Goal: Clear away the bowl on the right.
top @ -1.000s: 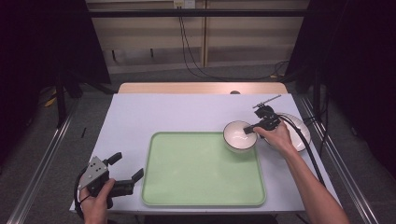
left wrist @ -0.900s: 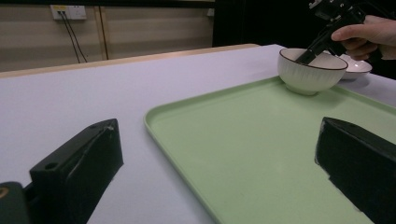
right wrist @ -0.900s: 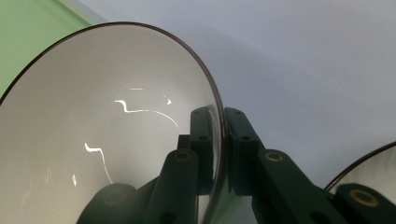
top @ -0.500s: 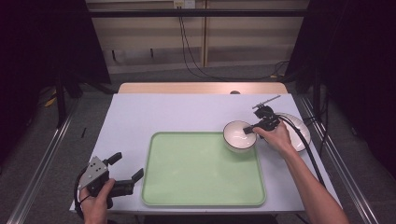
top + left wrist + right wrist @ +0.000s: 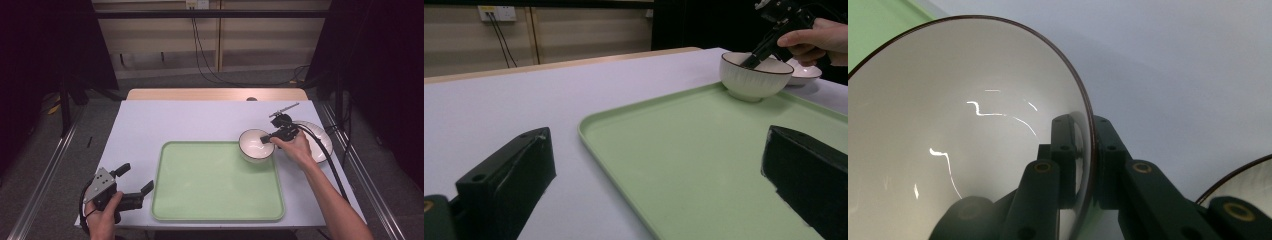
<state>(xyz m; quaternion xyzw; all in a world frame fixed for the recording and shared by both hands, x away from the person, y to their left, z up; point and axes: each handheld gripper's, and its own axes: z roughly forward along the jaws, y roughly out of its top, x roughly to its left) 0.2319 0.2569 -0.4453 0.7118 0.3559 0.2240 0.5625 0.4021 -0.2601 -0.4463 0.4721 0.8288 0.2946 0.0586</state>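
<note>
Right gripper (image 5: pixel 266 139) pinches bowl (image 5: pixel 254 146) rim.

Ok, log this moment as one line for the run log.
right gripper: shut on bowl rim | bowl: at far right corner of green tray | plate: right of bowl | left gripper: open, idle, left of tray

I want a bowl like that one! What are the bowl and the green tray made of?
The bowl looks like glazed ceramic: glossy white inside with bright light streaks, a dark rim and a ribbed outer wall. The green tray is probably plastic: one even pale colour, a soft matte sheen and a rounded raised edge.
</note>
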